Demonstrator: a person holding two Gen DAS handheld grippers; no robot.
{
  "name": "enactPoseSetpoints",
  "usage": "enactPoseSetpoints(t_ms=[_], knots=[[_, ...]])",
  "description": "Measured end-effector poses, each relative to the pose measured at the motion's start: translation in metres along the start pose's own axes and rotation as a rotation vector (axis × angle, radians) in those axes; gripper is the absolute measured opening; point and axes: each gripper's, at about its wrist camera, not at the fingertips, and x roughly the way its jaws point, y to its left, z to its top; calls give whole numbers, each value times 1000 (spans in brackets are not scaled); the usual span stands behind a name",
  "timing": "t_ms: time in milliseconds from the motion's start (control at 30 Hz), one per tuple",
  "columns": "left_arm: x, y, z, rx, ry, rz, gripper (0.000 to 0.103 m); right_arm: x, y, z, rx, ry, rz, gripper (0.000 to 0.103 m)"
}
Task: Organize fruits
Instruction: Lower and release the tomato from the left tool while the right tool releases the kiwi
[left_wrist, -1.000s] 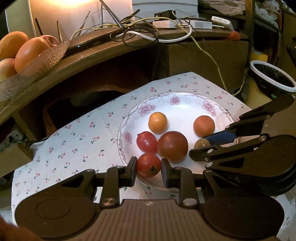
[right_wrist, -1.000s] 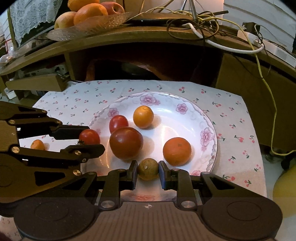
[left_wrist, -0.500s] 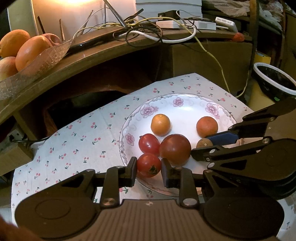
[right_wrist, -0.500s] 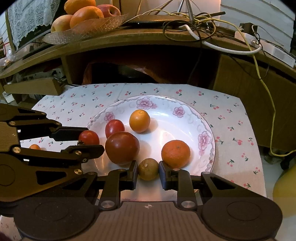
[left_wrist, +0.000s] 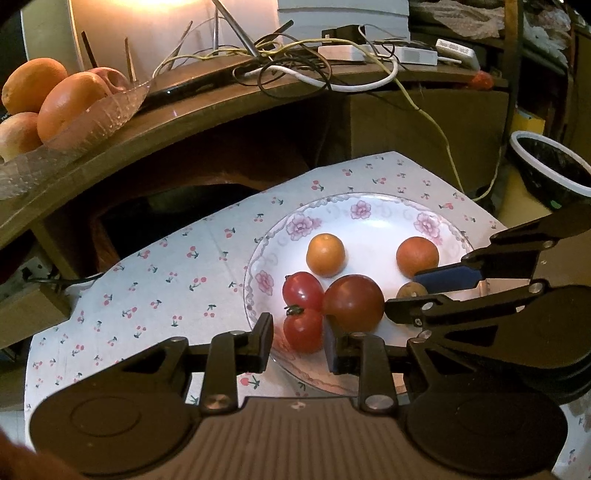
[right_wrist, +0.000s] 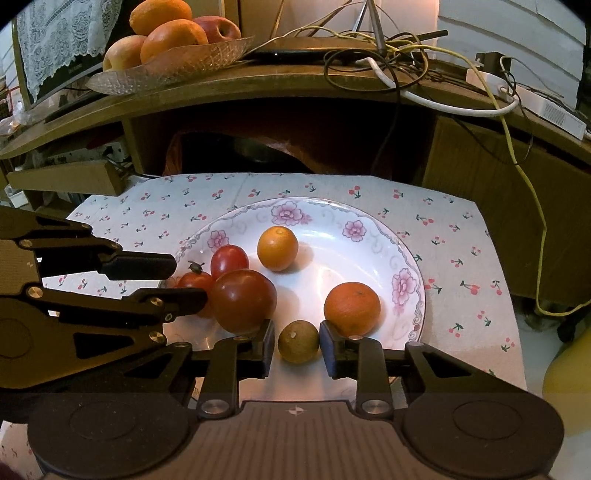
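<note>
A small red tomato lies at the lower left of the floral plate, between the released left gripper fingers. Low and central in the right wrist view, the released right gripper flanks a brownish-green fruit without touching it.

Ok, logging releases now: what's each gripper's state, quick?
Left gripper: open, tongs either side of the small red tomato, gaps visible.
Right gripper: open, tongs flanking the brownish-green fruit, not touching.
</note>
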Motion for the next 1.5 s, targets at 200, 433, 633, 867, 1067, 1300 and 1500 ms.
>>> enactPoseSetpoints(t_ms=[200,433,633,867,1067,1300,1500], knots=[[-5,3,2,-10,-17,1,38,-1,0,1,5,-4,2,31],[-10,11,4,-26,-33,9,39,-5,-2,0,13,-15,7,34],[-16,20,7,-49,-49,16,39,-9,-3,0,14,-31,14,44],[-24,32,10,-88,-71,30,40,-17,-9,3,37,-63,12,51],[-28,32,9,-84,-75,33,40,-21,-11,6,41,-81,16,52],[-41,33,4,-77,-79,44,40,-29,-8,4,25,-106,33,52],[-65,50,-16,-81,-62,91,43,-33,4,0,-6,-93,78,52]])
